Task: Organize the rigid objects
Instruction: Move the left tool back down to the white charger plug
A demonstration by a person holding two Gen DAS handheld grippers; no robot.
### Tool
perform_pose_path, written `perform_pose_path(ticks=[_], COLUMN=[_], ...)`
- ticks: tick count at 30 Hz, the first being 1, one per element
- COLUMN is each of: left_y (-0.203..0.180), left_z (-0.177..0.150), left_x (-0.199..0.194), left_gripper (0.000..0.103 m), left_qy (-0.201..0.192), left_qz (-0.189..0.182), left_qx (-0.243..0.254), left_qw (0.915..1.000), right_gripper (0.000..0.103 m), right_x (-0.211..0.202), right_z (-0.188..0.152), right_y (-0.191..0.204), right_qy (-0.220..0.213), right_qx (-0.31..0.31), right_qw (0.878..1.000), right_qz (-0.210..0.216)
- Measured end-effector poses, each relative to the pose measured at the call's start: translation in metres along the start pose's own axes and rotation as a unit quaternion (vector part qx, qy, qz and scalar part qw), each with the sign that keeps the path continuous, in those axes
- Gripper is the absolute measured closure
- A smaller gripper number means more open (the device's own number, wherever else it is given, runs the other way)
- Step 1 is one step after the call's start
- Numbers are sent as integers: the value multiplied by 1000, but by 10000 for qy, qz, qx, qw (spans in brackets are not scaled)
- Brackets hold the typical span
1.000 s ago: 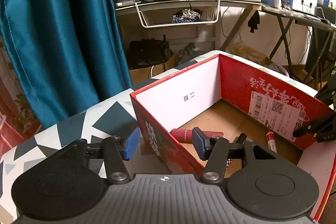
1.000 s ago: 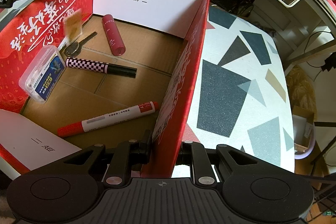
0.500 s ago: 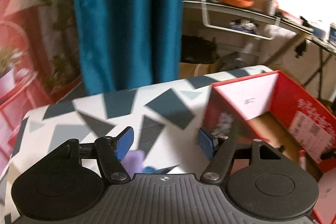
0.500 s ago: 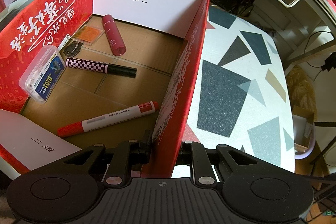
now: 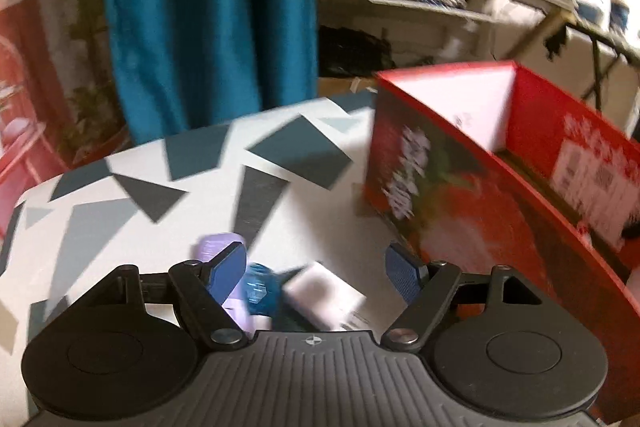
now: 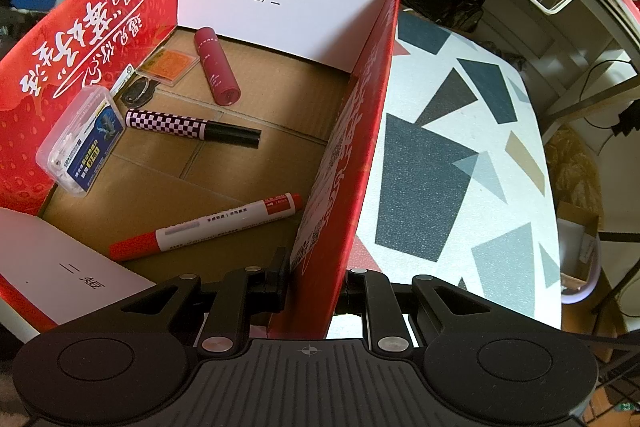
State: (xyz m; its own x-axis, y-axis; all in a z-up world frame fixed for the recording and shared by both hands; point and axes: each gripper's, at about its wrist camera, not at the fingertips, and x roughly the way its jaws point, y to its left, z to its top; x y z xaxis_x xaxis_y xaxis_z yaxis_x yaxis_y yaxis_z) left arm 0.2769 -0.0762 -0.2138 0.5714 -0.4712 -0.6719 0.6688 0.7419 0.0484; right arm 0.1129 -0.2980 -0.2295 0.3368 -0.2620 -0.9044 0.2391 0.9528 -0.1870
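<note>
Teal curtain [image 5: 208, 19] and a cluttered shelf back the patterned table [image 5: 120, 195], where the red box [image 6: 360, 131] stands with the right gripper [image 6: 314, 289] clamped tight on its near wall. Inside lie a marker [image 6: 208, 223], a checkered pen [image 6: 188, 126] and a maroon tube [image 6: 216, 67] — all stiff and light.

The left gripper [image 5: 316, 267], jaws just widened and empty, hangs over a blurred white block [image 5: 320, 295], a blue piece [image 5: 256, 287] and a lilac one [image 5: 218, 247] on the table — small, hard, likely slick, best pinched across flat sides.
</note>
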Motion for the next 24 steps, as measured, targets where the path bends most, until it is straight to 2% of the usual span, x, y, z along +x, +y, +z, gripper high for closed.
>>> perform_pose_path(ticks=[5,12,14,24], left_y=[-9,-8,-7,-7], left_z=[-8,-10,-13,-22], left_x=[17,32,38,44], left_gripper=[24,25,29,30], left_qy=[52,109,199,319], left_qz=[-150,-166,-178,-110], left_qx=[-39,-61,-55,57], left_qw=[9999,9998,9996,9994], right_gripper=[86,86,86,86], right_x=[1,1,1,1], right_z=[1,1,1,1], right_y=[0,0,0,0], right_qy=[30,24,25,24], right_qx=[-24,-16,-21,-16], right_qw=[10000,10000,10000,10000], right_qz=[4,-7,-6,-8])
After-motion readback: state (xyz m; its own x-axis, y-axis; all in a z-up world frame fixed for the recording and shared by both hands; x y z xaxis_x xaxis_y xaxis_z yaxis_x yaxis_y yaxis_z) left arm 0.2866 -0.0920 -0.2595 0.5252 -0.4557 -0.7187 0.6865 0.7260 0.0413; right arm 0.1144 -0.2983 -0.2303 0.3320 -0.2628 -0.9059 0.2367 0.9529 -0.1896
